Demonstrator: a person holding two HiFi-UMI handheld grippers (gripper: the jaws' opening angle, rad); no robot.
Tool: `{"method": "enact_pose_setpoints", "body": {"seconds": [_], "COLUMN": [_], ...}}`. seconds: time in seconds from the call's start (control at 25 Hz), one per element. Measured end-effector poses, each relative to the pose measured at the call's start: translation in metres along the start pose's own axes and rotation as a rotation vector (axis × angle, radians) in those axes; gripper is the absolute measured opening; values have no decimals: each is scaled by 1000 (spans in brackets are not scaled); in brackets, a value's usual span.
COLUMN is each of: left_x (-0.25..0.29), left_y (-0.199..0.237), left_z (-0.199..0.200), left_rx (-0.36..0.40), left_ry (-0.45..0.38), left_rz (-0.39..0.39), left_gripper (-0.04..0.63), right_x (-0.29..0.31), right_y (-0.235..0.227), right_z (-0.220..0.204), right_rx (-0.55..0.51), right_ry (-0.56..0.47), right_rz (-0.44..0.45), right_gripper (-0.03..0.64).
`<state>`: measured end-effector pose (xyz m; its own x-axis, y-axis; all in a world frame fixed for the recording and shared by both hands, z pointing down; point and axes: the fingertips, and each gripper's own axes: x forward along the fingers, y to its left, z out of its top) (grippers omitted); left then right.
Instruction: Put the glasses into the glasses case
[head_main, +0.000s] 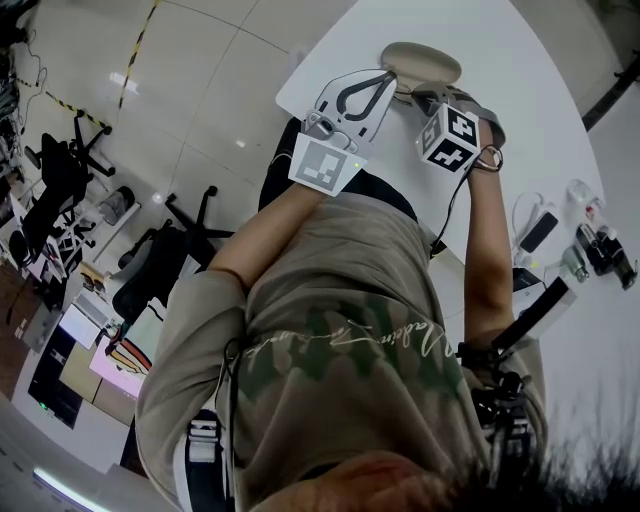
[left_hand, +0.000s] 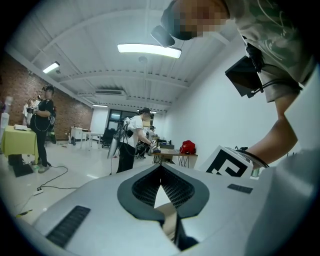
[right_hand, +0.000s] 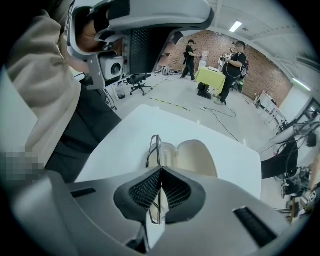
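Right gripper (right_hand: 160, 172): jaws closed on glasses (right_hand: 154, 149), held edge-up for lowering in | Case (right_hand: 199, 156): open, directly ahead of those jaws, on table (right_hand: 125, 132) | Left gripper (left_hand: 161, 170): jaws together, apparently pinching the case rim to steady it.

Black ribbed pads (right_hand: 176, 190) of the pale grey right gripper (right_hand: 160, 171) flank the glasses (right_hand: 156, 150), which have a thin dark frame and clear lenses. Just beyond the fingertips, the glasses case (right_hand: 197, 157) is cream and the table (right_hand: 125, 145) white. The gripper's cube (head_main: 447, 137) carries black-and-white square markers.
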<state>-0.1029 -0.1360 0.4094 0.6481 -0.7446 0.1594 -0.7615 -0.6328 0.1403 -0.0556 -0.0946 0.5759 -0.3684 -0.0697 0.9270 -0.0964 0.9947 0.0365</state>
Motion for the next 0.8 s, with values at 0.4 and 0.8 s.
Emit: {"method": "enact_pose_setpoints", "body": {"seconds": [0.4, 0.8], "left_x": [21, 46], "left_y": [8, 11], "left_z": [10, 8], "left_rx": [13, 44], "left_ry": [-30, -32], "left_rz": [5, 4], "left_gripper": [6, 6], "right_x": [1, 2], "right_y": [-1, -8], "right_z": [1, -13], "right_rx": [15, 34], "right_ry": [-11, -25], "right_rz": [20, 30], "right_gripper": [15, 15]}}
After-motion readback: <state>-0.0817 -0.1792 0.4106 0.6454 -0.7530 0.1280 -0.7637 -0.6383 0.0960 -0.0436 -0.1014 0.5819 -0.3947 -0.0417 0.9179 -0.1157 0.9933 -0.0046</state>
